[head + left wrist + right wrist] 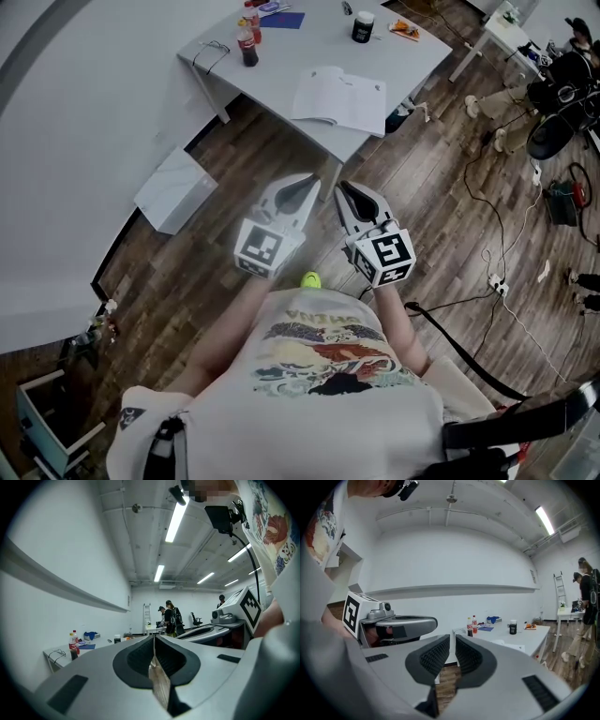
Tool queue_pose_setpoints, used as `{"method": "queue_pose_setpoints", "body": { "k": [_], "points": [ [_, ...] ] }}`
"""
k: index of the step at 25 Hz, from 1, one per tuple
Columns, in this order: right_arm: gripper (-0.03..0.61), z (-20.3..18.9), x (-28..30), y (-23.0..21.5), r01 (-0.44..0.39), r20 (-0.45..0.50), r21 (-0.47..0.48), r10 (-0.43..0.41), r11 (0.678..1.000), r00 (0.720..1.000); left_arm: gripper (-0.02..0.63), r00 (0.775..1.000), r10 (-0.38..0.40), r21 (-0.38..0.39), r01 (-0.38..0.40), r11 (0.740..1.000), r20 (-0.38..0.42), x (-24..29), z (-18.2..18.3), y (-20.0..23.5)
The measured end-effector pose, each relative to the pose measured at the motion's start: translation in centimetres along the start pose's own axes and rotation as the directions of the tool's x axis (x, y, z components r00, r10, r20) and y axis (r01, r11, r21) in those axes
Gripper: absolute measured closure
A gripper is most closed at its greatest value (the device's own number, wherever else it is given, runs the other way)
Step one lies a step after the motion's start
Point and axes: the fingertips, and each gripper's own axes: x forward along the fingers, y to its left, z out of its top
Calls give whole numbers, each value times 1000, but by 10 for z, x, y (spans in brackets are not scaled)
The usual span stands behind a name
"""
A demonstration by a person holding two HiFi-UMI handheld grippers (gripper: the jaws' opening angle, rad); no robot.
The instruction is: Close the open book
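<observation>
The book (339, 98) is seen lying open on the worktop (309, 37), near its front edge. A bottle (248, 47) and a dark cup (363, 26) are stood farther back. The left hand-held gripper (312, 180) and the right hand-held gripper (343, 188) are held side by side over the wood floor (234, 150), well apart from the book. The left one is clenched shut, with nothing in it. A thin gap is seen between the right one's jaws, and nothing is held there.

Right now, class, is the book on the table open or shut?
Open: the book lies flat on the table, pages spread.
</observation>
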Motion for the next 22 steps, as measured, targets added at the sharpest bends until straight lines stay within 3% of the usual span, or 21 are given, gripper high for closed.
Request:
{"method": "queue_pose_setpoints", "body": {
  "k": [22],
  "points": [
    [545,6,27,-54,29,-1,4,-29,1000,1000,601,999,2,-9,-2,1000,-44,42,-20,23]
  ]
}}
